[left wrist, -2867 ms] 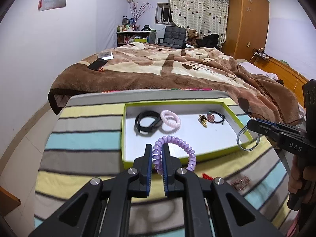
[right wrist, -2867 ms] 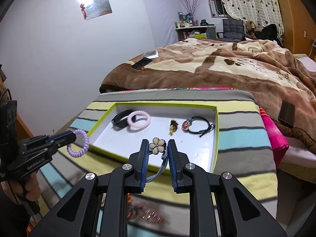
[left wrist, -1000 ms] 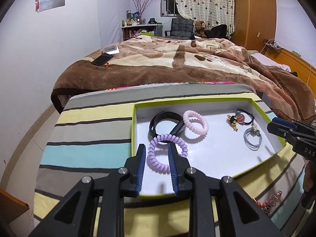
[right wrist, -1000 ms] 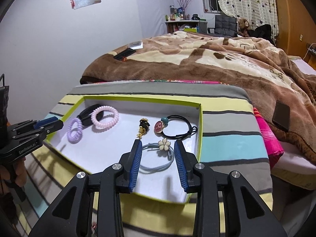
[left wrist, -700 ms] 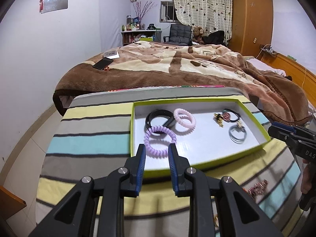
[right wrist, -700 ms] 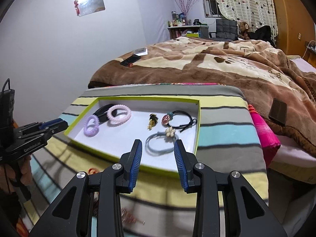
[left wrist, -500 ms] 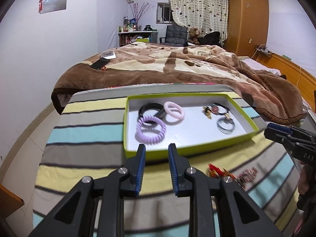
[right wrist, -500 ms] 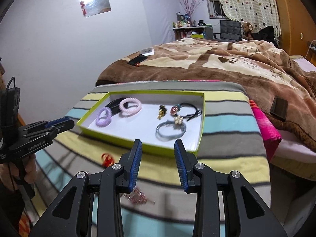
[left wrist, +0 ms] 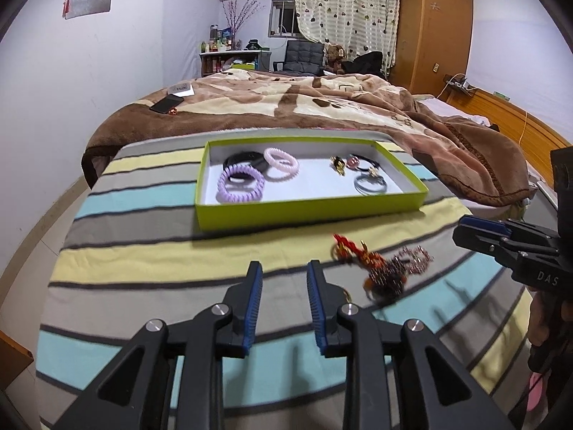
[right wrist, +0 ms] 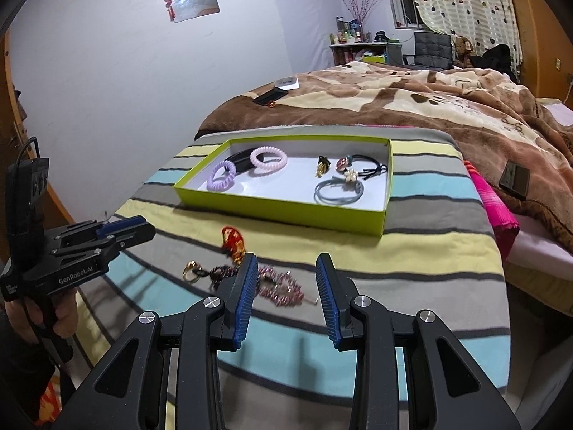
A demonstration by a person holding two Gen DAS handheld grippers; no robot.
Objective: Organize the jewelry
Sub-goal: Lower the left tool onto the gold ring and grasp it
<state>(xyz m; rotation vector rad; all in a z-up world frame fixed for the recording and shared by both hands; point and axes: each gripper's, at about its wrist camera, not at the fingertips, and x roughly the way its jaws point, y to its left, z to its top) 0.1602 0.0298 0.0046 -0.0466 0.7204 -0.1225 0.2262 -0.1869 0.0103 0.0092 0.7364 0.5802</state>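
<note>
Now both grippers — left, right — gape empty; tray holds two spiral ties, pink and purple.

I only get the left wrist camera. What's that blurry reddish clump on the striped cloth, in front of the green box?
Observer: The right wrist view shows separate pieces: a red ornament, a pink beaded piece and a gold ring.
Operator: Is the other gripper holding anything?
Observer: No. The right gripper is open and empty, and the beaded piece lies on the striped cloth just ahead of it.
Operator: Anything on the bed's right side I'm missing?
Observer: A dark phone-like slab lies on the brown blanket, above a bright pink cloth.
</note>
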